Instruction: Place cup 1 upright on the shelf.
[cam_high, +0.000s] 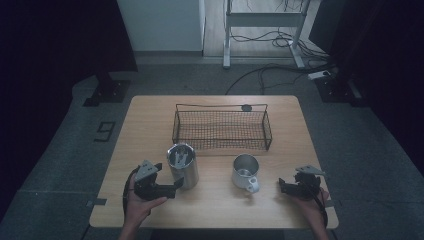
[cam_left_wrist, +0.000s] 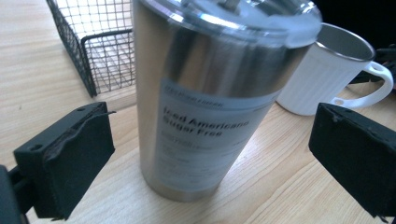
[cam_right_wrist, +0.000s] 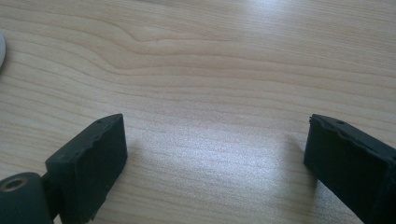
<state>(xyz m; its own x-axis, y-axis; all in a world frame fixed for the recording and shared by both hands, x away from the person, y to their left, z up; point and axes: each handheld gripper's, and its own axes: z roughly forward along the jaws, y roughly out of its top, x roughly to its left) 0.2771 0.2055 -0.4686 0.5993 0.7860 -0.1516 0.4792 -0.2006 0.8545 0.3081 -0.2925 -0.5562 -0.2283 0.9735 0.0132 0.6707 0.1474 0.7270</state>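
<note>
A: Quick one. Where's the left gripper (cam_high: 172, 189)?

B: Right at the steel tumbler (cam_high: 183, 165), near the front left of the table (cam_high: 150, 115). In the left gripper view its jaws stand wide, one on each side of the tumbler (cam_left_wrist: 205, 93), neither pad touching metal.

A: So nothing held?

B: Nothing. Tumbler stands upright on the wood, lid on, just in front of the wire basket (cam_high: 222, 129). White mug (cam_high: 245, 172) sits beside it to the right, apart from it.

A: Right gripper (cam_high: 283, 186)?

B: Parked near the front right corner, jaws apart over bare wood in its own view, empty.

A: Tips for the grab?

B: My guess: push in a bit further so the pads meet the body around the label, not the base. Keep the gripper level, because the wall tapers and looks slick. Close squarely across the widest line through the middle, or it may squirt out sideways toward the mug.

A: Risk?

B: Knocking it over. It's tall and narrow-footed. Close slowly, then lift straight up.
</note>
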